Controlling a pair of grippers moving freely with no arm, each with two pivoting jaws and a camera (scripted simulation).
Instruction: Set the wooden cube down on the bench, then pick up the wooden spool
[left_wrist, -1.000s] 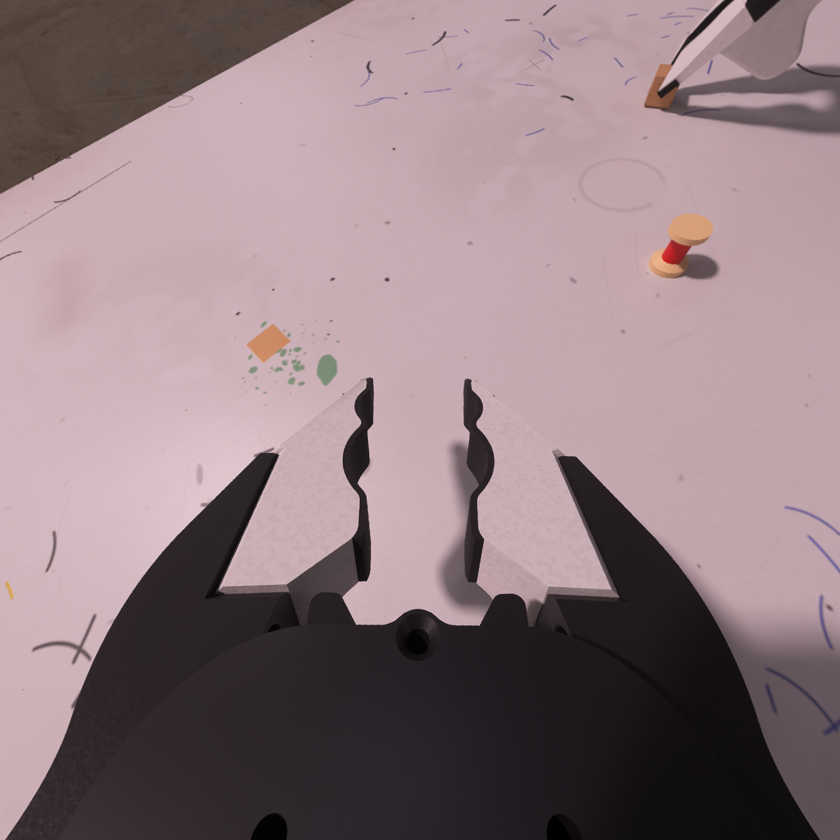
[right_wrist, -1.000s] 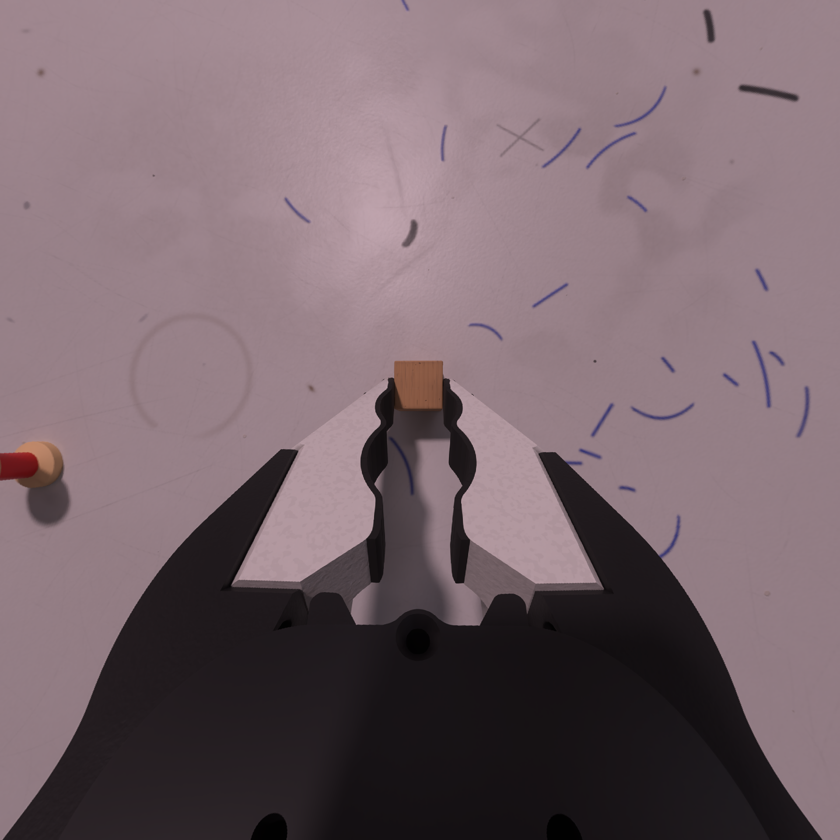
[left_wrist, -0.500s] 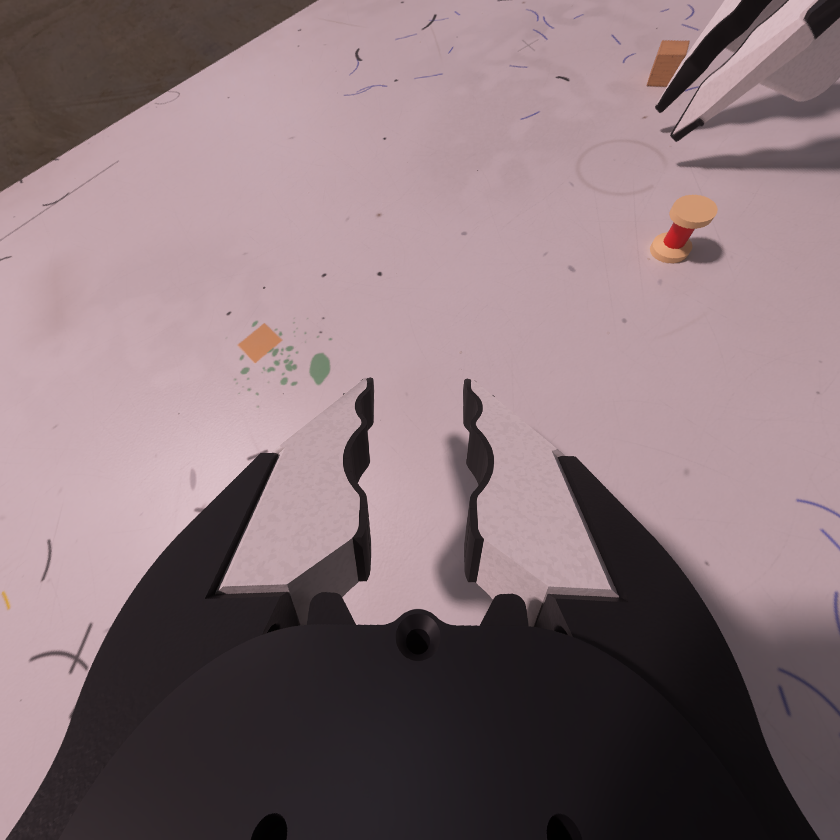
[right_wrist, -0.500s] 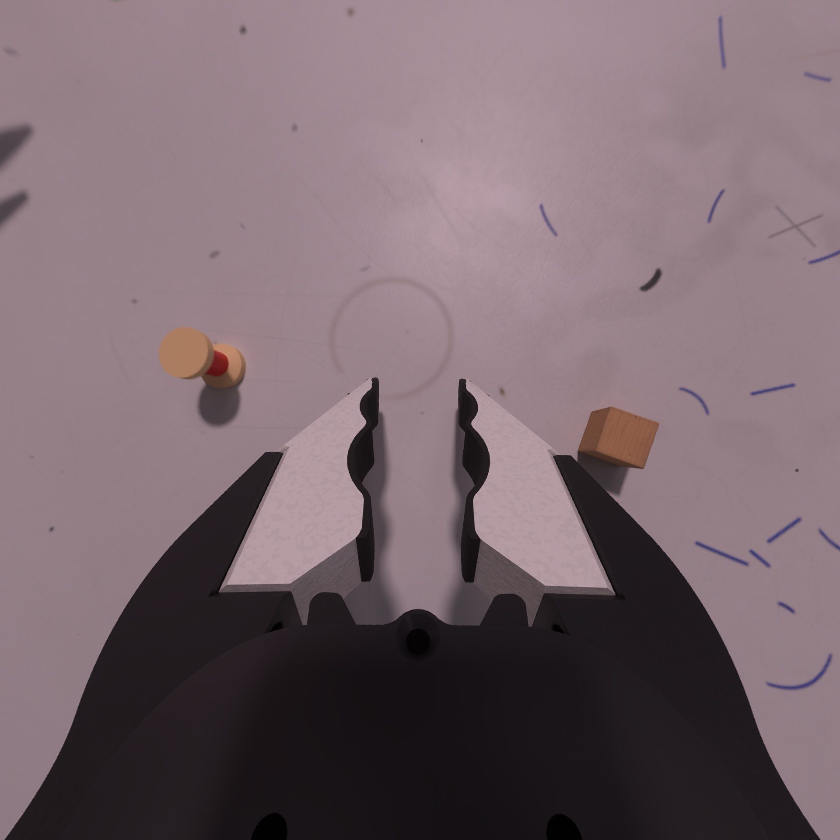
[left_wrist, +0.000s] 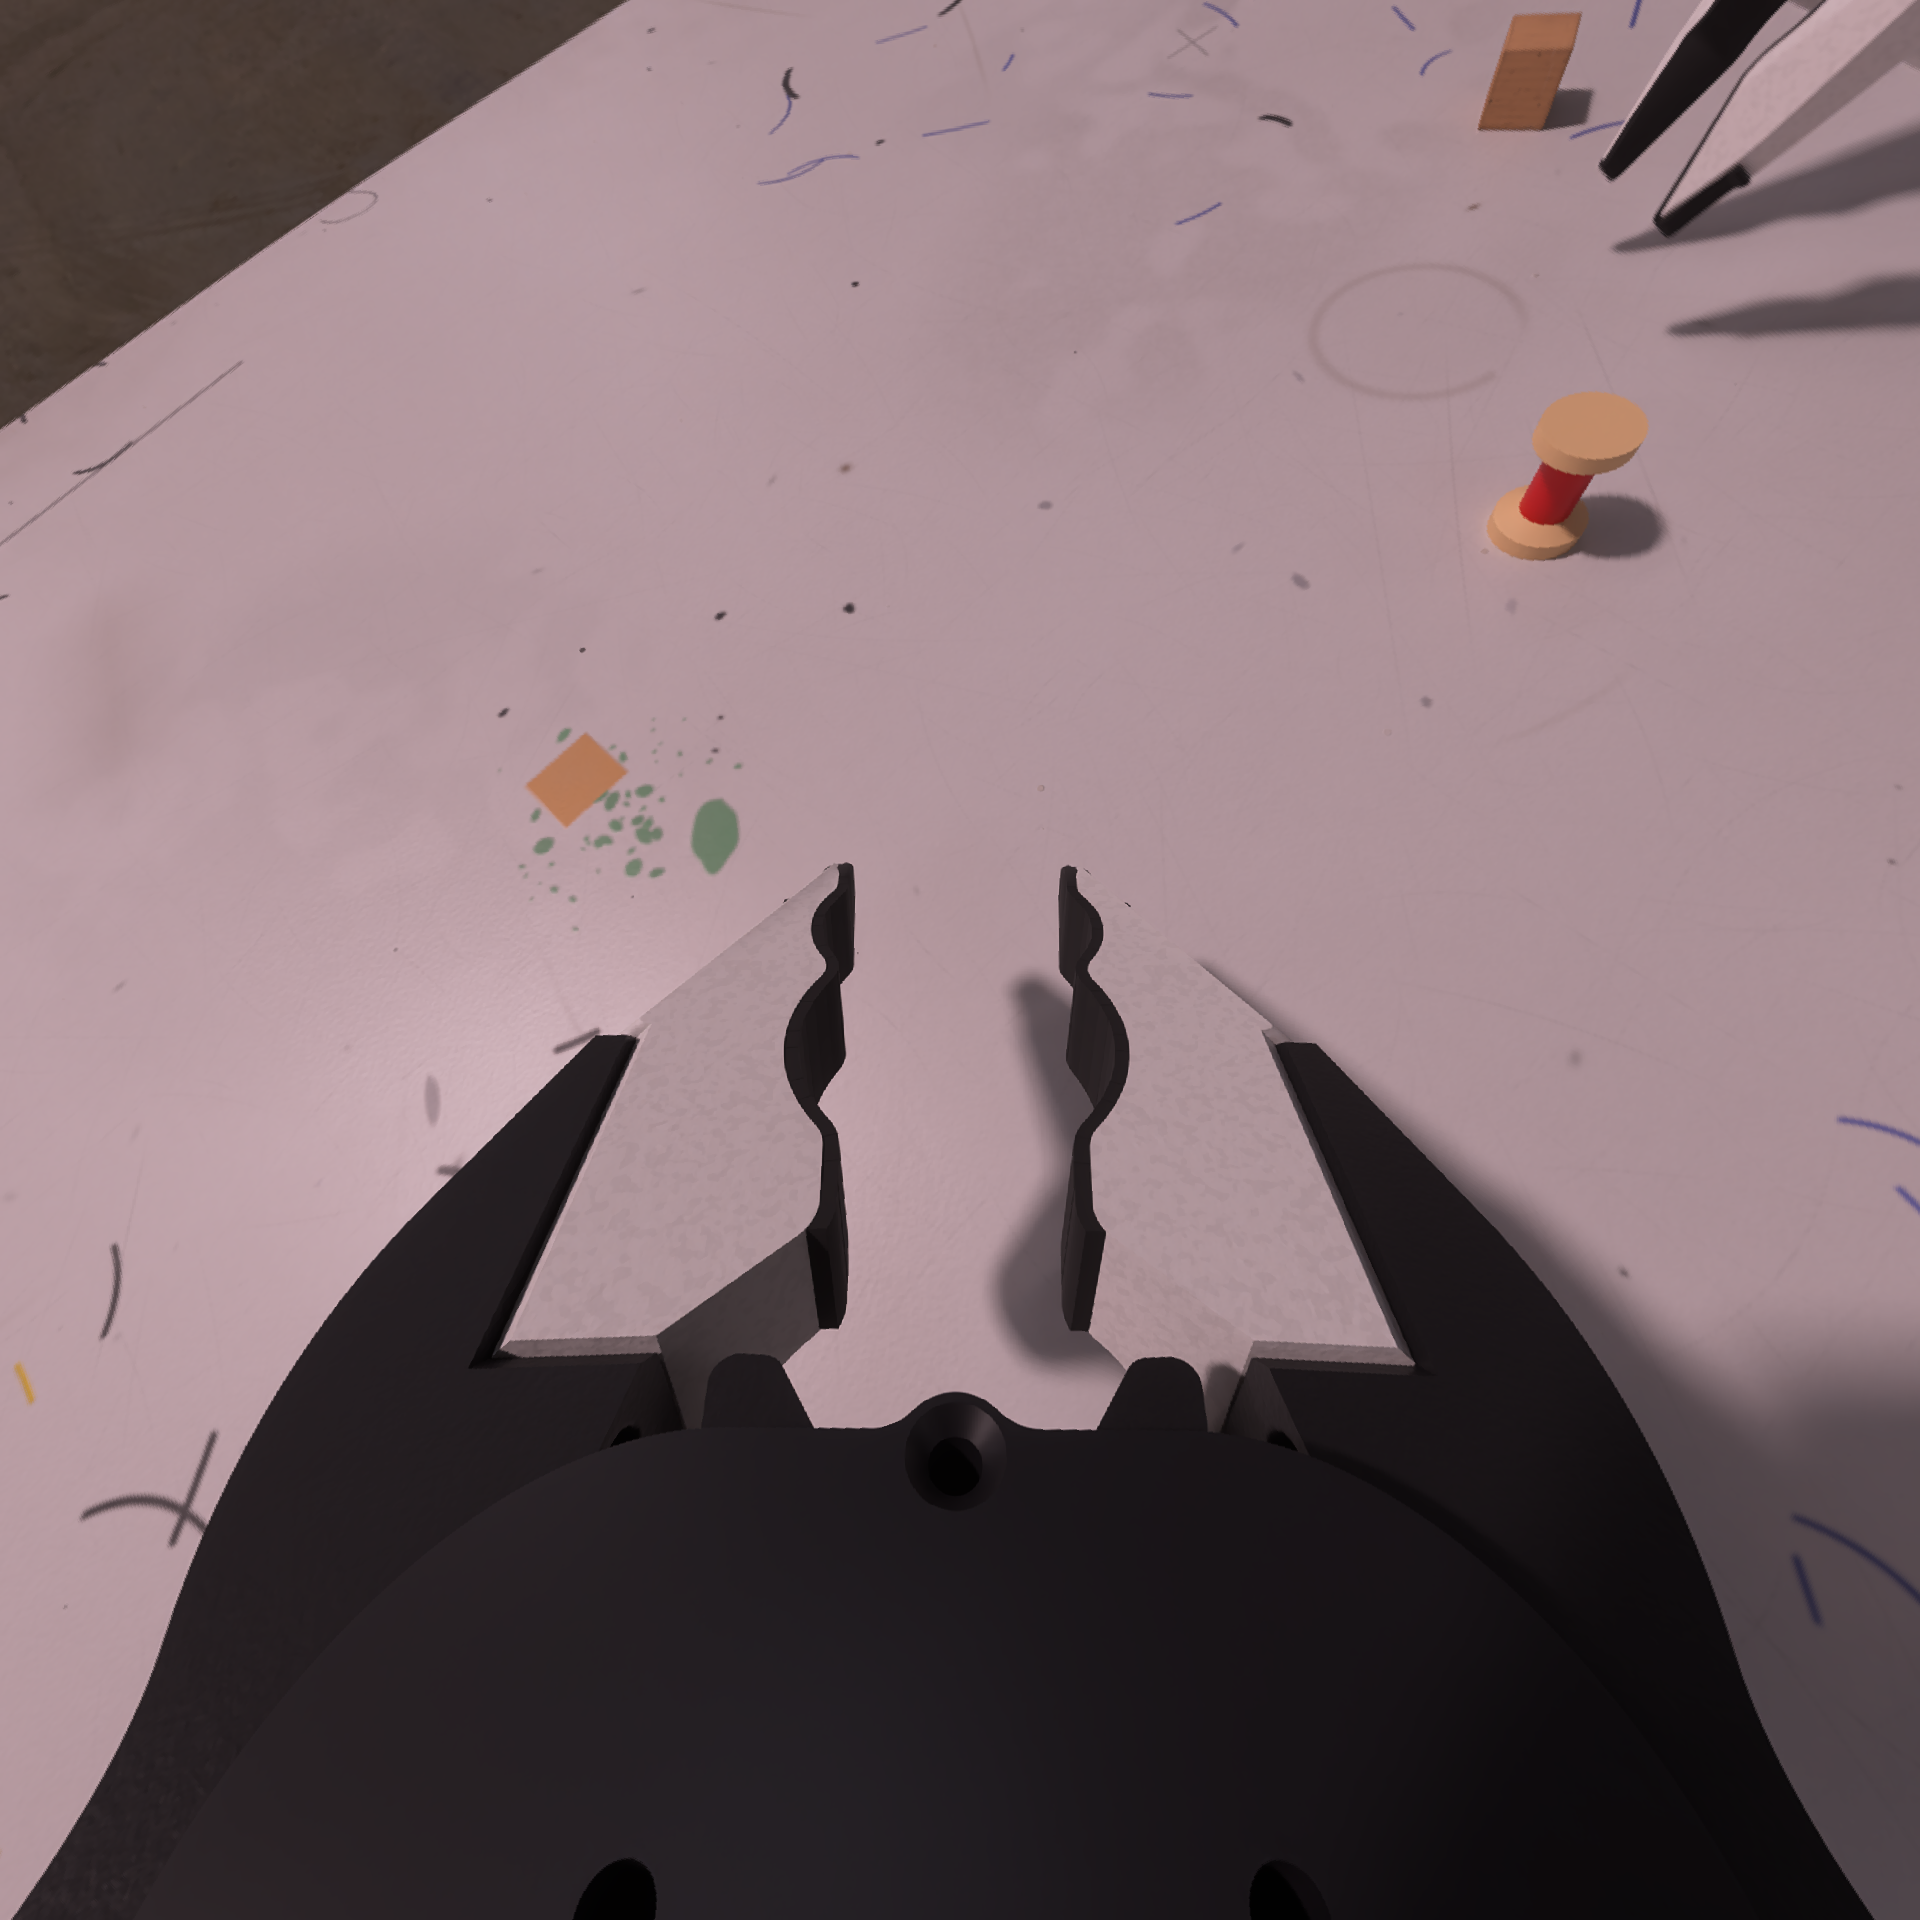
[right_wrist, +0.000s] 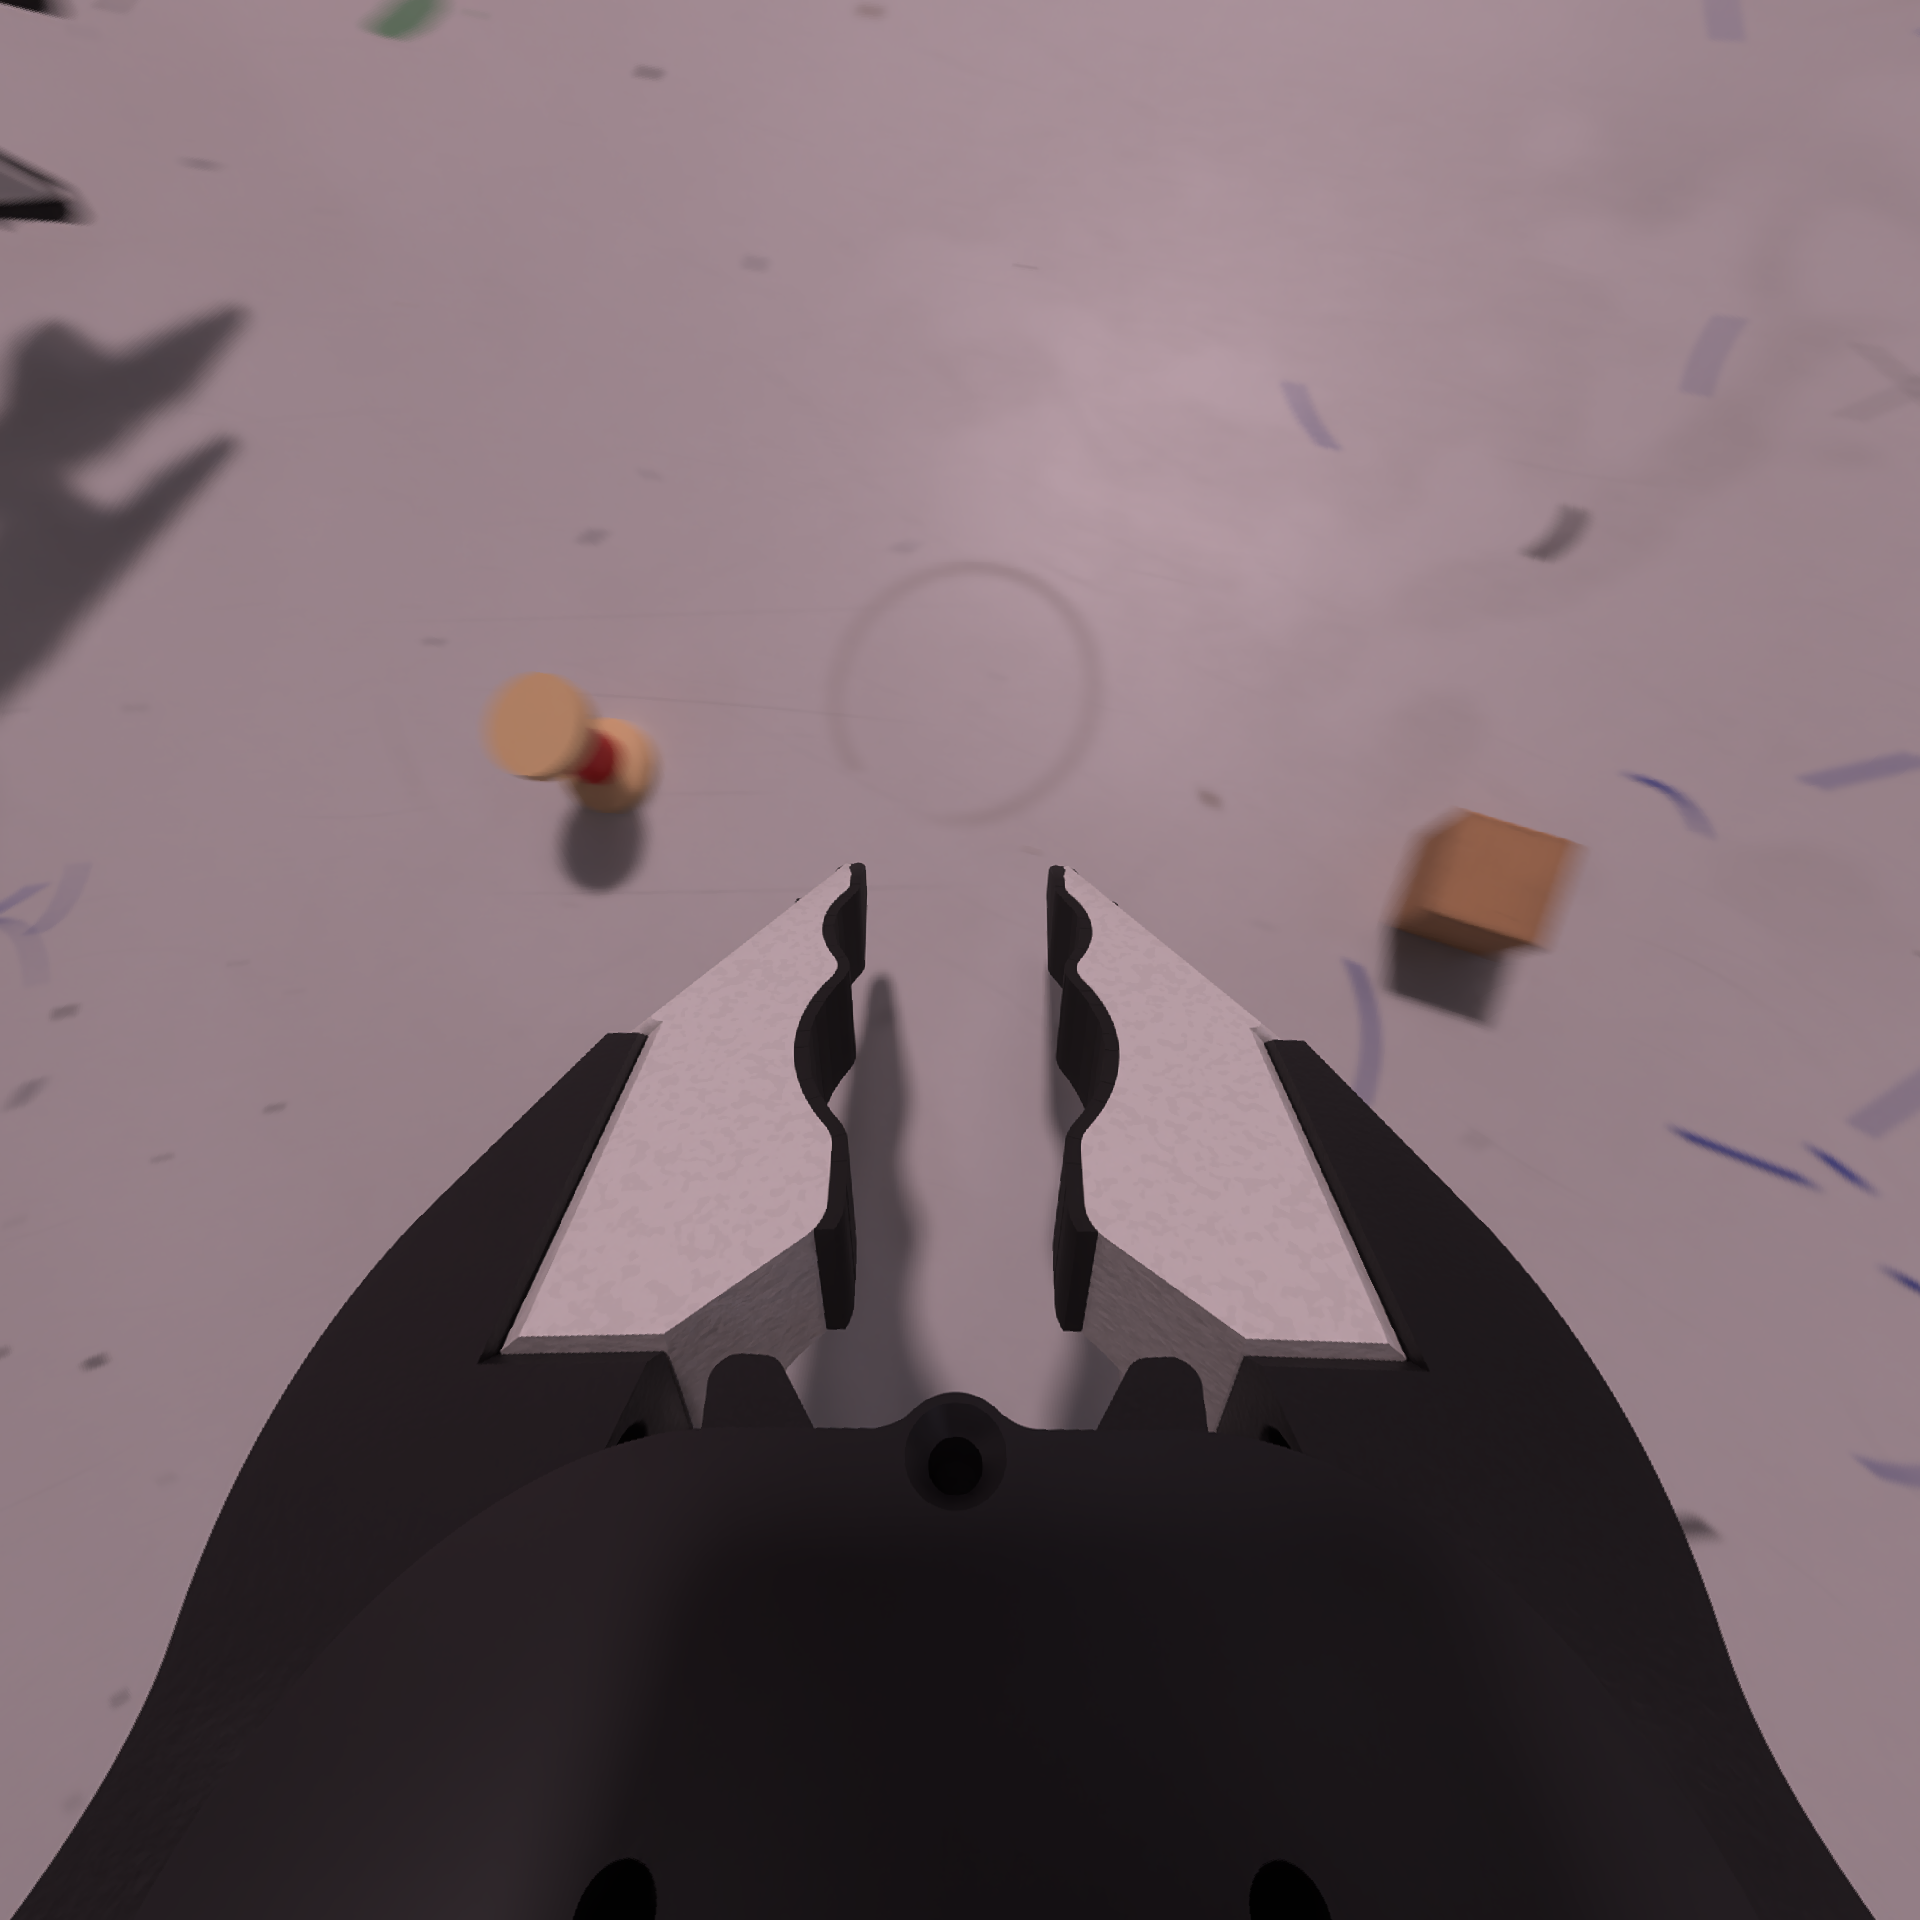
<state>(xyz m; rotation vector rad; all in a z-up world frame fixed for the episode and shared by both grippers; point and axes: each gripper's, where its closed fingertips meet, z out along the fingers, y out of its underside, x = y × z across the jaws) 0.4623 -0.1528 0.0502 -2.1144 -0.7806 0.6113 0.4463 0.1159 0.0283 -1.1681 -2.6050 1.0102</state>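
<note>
The wooden cube (right_wrist: 1481, 881) rests on the pale bench, right of my right gripper (right_wrist: 954, 878), which is open and empty above the bench. The cube also shows at the top right of the left wrist view (left_wrist: 1527, 73). The wooden spool (right_wrist: 569, 753), red in the middle with tan ends, stands upright ahead and left of the right gripper; it shows far right in the left wrist view (left_wrist: 1567, 476). My left gripper (left_wrist: 954, 878) is open and empty, low over the bench. The right gripper's fingers (left_wrist: 1756, 114) show at the top right there.
The bench (left_wrist: 1039, 520) is pale pink with scribbles, a faint ring mark (left_wrist: 1418, 330) between cube and spool, an orange square patch (left_wrist: 575, 777) and green blotches (left_wrist: 715, 834). Its edge runs diagonally at the upper left, with dark floor (left_wrist: 156, 135) beyond.
The right gripper opened and let go of the cube, which now sits on the bench. The gripper pulled up and swung left toward the spool. The left gripper has drifted slightly.
</note>
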